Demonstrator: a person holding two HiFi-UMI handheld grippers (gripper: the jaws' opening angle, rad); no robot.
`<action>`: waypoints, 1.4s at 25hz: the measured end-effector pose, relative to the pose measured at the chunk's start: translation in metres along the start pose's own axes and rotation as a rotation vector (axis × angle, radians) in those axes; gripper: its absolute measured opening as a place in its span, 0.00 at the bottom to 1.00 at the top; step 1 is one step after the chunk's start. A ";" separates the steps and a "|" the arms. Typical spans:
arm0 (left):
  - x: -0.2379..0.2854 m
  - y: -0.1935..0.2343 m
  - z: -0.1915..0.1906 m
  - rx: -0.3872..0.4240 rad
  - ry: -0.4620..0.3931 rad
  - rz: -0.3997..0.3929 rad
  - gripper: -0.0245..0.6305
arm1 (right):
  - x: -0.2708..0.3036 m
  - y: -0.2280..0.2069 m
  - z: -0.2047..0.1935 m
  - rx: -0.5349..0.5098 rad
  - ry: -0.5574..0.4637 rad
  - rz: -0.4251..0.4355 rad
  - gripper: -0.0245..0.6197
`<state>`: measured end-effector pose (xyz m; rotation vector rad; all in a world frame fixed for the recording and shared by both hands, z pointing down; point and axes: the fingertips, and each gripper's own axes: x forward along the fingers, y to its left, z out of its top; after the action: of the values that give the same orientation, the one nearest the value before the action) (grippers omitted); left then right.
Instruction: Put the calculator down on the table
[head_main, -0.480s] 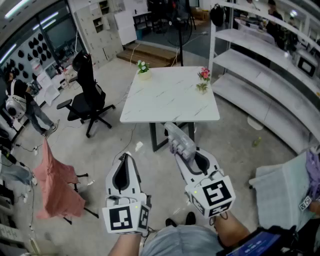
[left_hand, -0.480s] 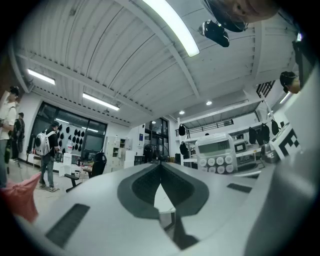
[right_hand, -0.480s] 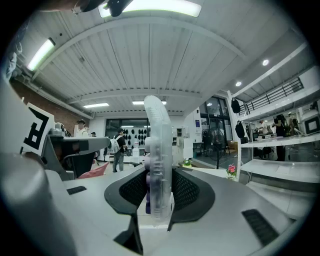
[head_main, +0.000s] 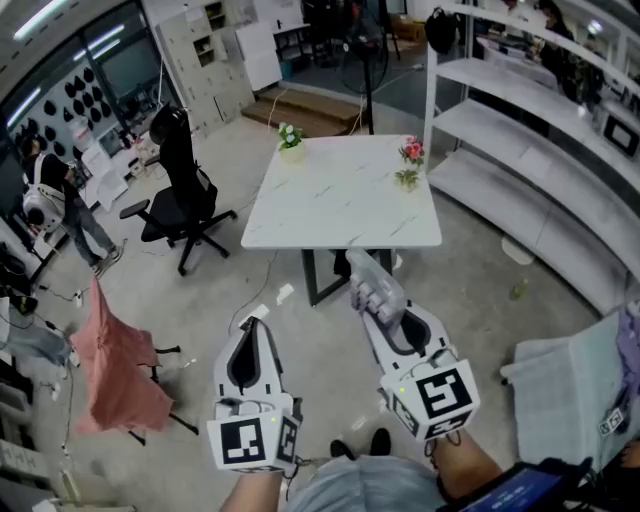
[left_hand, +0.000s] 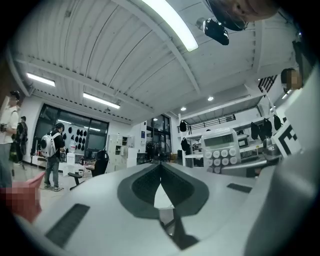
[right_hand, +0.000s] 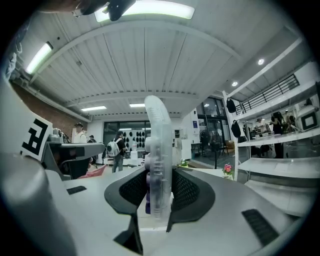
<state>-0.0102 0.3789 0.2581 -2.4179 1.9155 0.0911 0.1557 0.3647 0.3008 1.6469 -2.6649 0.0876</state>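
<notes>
- Only small shifts since before: the table (head_main: 340, 200) is well ahead, out of reach.
- Right gripper (head_main: 383, 305) slid slightly right, pinching the calculator (head_main: 366, 278) on edge.
- Left gripper (head_main: 250, 330) is closed, empty.
- Step closer, then lay it flat gently.

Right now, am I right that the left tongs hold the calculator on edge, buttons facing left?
No: the right tongs hold the calculator, as the right gripper view shows; the left tongs are shut and empty. It is on edge, buttons facing left.
</notes>
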 end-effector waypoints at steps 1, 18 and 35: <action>-0.001 -0.002 -0.001 0.002 0.000 0.005 0.05 | -0.001 -0.003 0.000 0.001 -0.001 0.002 0.26; 0.056 0.048 -0.070 -0.061 0.105 0.115 0.05 | 0.084 -0.021 -0.052 0.025 0.111 0.070 0.26; 0.208 0.167 -0.038 -0.040 0.018 0.067 0.05 | 0.269 -0.009 0.001 -0.010 0.044 0.079 0.26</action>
<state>-0.1246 0.1363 0.2780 -2.3870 2.0222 0.1117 0.0431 0.1206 0.3102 1.5180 -2.6930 0.1094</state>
